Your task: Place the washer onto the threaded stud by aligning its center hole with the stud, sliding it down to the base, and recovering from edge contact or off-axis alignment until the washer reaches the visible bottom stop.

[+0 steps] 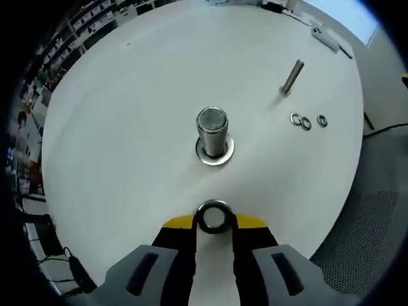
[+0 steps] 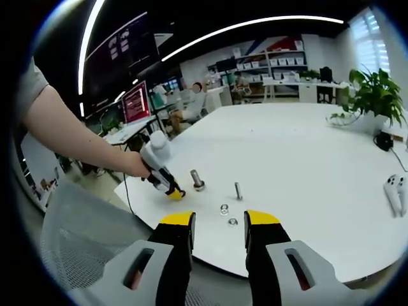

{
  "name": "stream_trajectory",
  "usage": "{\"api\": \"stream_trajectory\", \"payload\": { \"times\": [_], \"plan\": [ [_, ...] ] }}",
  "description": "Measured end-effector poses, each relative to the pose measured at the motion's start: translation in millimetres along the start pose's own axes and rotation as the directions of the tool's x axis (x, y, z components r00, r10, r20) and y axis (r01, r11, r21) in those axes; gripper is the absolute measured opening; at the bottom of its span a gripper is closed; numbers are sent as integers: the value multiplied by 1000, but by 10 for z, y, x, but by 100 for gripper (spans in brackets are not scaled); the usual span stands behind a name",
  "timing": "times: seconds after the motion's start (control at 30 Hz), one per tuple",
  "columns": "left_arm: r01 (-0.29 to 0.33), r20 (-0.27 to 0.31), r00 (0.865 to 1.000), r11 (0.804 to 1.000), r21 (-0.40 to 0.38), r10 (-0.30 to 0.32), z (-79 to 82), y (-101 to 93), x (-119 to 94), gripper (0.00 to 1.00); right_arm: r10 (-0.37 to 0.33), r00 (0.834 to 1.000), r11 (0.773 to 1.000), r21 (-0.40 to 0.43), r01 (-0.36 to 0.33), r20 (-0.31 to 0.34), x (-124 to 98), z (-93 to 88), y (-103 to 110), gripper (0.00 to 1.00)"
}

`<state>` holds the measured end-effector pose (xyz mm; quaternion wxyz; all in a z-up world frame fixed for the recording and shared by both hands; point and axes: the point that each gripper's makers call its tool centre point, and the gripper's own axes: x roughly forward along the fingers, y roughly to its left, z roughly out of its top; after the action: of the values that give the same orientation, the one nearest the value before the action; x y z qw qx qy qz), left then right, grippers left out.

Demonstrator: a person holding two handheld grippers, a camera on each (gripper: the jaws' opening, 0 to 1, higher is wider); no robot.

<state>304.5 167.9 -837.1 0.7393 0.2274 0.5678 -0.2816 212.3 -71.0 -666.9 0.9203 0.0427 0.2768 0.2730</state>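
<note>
A wide white surface (image 2: 299, 159) fills an open office. Curved light strips (image 2: 255, 24) cross the dark ceiling. Shelves (image 2: 271, 64) line the far wall, red-lit monitors (image 2: 135, 102) stand at the left, a potted plant (image 2: 376, 95) sits near bright windows

In the left gripper view, a washer (image 1: 213, 217) sits between the left gripper's (image 1: 214, 224) jaw tips, just short of the stud (image 1: 211, 129), which stands upright on the table (image 1: 127, 127) with another washer (image 1: 224, 153) around its base. Beyond and to the right a bolt (image 1: 292, 77) stands apart, with three spare washers (image 1: 308, 121) in a row beside it. In the right gripper view, the right gripper (image 2: 220, 220) hangs at the table's near edge, well apart from the stud (image 2: 197, 180).
</note>
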Motion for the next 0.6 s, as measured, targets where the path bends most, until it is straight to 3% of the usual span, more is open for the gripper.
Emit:
{"api": "stream_trajectory", "payload": {
  "times": [0.2, 0.47, 0.6],
  "plan": [
    [7, -14, 1000, 1000, 6, -7, 8, -13, -38, 18, 0, 1000, 1000, 2, 0, 5, -2, 10, 0, 33],
    [3, 85, 996, 999, 33, -6, 325, 52, -290, 18, 0, 1000, 1000, 2, 0, 6, -3, 12, 0, 33],
    [28, 138, 990, 997, 72, -38, 494, 32, -500, 18, 2, 1000, 1000, 2, -2, 6, -4, 13, 4, 33]
  ]
}}
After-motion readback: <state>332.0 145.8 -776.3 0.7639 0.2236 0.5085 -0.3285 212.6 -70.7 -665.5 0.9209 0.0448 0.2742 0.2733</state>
